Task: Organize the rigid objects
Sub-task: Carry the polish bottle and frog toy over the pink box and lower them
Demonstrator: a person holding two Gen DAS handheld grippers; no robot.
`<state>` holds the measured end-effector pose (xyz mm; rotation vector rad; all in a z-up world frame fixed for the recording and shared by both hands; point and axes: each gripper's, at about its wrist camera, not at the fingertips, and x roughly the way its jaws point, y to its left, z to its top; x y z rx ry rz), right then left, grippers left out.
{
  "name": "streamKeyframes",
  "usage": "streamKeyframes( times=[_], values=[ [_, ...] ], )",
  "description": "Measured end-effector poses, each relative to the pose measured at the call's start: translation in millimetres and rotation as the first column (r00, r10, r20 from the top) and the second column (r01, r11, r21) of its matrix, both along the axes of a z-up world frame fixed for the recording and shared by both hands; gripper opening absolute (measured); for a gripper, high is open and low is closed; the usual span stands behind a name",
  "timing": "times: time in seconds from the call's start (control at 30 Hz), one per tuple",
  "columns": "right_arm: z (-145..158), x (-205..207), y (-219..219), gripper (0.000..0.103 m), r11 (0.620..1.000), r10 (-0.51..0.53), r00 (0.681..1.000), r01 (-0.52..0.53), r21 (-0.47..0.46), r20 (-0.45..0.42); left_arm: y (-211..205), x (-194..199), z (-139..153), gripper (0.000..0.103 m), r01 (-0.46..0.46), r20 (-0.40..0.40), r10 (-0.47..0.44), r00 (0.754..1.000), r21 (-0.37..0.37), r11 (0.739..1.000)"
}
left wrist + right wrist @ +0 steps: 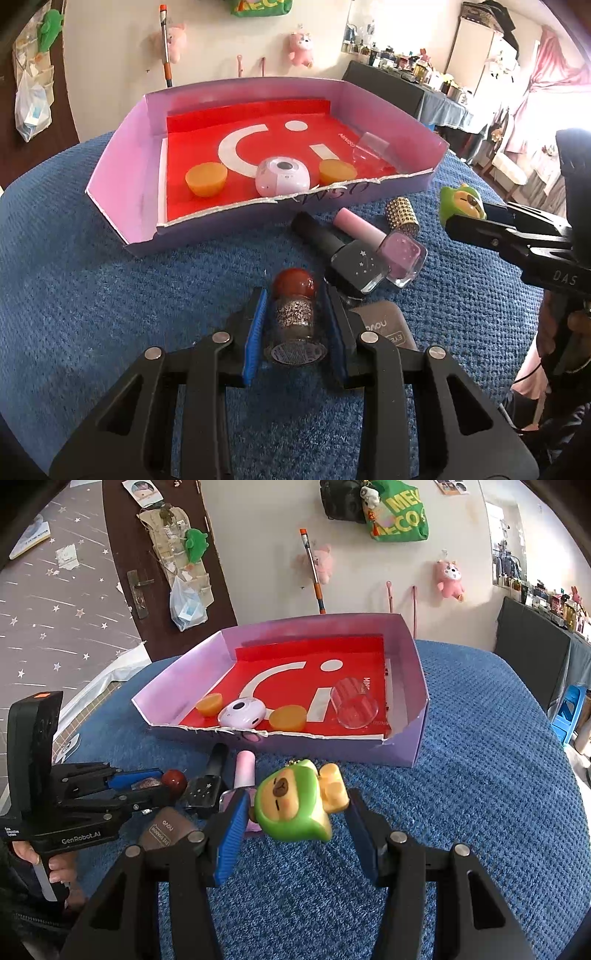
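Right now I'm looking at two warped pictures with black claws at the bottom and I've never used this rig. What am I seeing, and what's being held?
There is no robot arm: a person carries a two-finger gripper in each hand, and each picture comes from a wide-angle camera on one gripper, looking along its fingers.

In the left wrist view, the left gripper is shut on a glitter bottle with a red cap. In the right wrist view, the right gripper is shut on a green hooded bear figure.

On the blue cloth stands a purple box with a red floor, holding two orange cups, a white round gadget and a clear cup. In front lie a black nail polish, a pink nail polish and a studded gold cylinder.
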<state>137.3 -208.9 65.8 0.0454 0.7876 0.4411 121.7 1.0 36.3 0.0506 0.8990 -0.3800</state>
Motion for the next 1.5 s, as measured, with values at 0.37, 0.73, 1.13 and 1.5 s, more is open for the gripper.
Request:
streamKeyframes(
  times=[0.37,0.73,1.13,1.5],
  values=[
    [-3,-3,3,0.056,1.000,0.010,1.000,-0.010,0.004,-0.010,2,-1,-3,0.029,-0.015,-0.005,0.015,1.000,-0.007,1.000],
    [5,-5,2,0.056,1.000,0.008,1.000,-0.008,0.008,0.011,4,-10,26,0.029,0.003,0.094,-0.001,0.996,-0.013,1.000],
    [25,19,11,0.056,0.999,0.044,0.999,-0.044,0.027,0.028,3,26,60,0.029,0.025,0.110,-0.019,0.994,-0.049,0.998],
    [42,122,52,0.056,0.975,0.201,0.979,-0.202,-0.089,-0.026,-17,138,64,0.029,0.107,0.015,-0.107,0.994,0.002,0.994]
  ],
)
